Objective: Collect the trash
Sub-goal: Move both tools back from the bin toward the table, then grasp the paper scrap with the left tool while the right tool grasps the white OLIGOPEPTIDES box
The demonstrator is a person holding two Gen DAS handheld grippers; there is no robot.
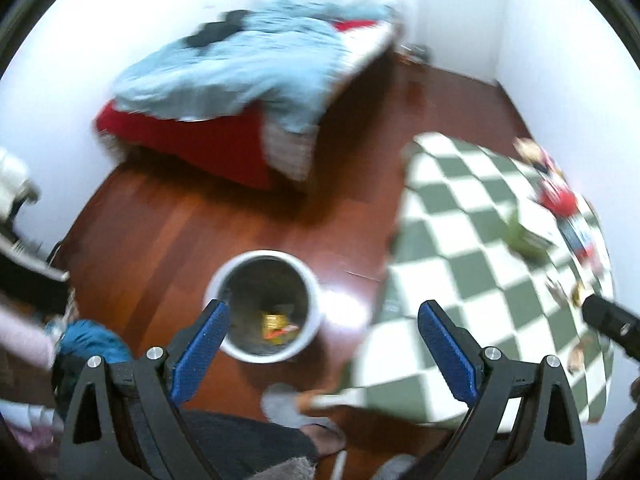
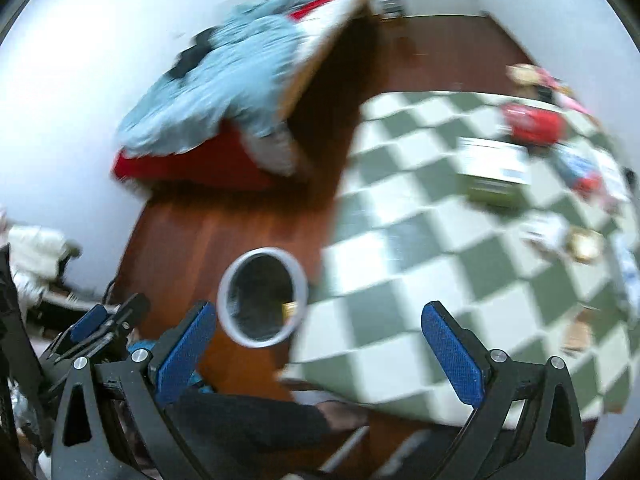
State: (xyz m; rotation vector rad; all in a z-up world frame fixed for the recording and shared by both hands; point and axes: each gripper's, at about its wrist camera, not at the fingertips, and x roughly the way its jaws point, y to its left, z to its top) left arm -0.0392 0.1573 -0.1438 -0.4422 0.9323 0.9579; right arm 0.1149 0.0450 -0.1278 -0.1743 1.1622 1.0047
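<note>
The round white waste bin with a dark liner (image 1: 264, 306) stands on the reddish-brown wooden floor (image 1: 168, 232), just beside the edge of the table, and a crumpled yellow-and-orange wrapper (image 1: 276, 324) lies at its bottom, so part of the collecting looks done. It is placed where both grippers can drop things in from above without the person stepping away. The left gripper (image 1: 324, 340) hangs over the bin with its blue-padded fingers (image 1: 202, 346) spread wide and nothing between them; judged from that, it is released and free for another pick. The right gripper (image 2: 320, 344) is likewise spread apart and empty, aimed at the seam between bin and table. Further out, the green-and-white checked tablecloth (image 2: 420, 240) carries what is probably left to gather: a green-and-white carton (image 2: 494, 172), a red packet (image 2: 532, 122), a small gold-coloured item (image 2: 586, 244) and more bits along the far edge (motion blur makes them too soft to identify). These sit well apart from the bin, so the next step, as I read it, calls for a reach across the table and a carry back. Beyond the floor, a bed with a pale blue quilt over a red cover (image 1: 248, 76) stands against the white wall (image 1: 60, 80). A slippered foot (image 1: 286, 404) shows near the bottom.
</note>
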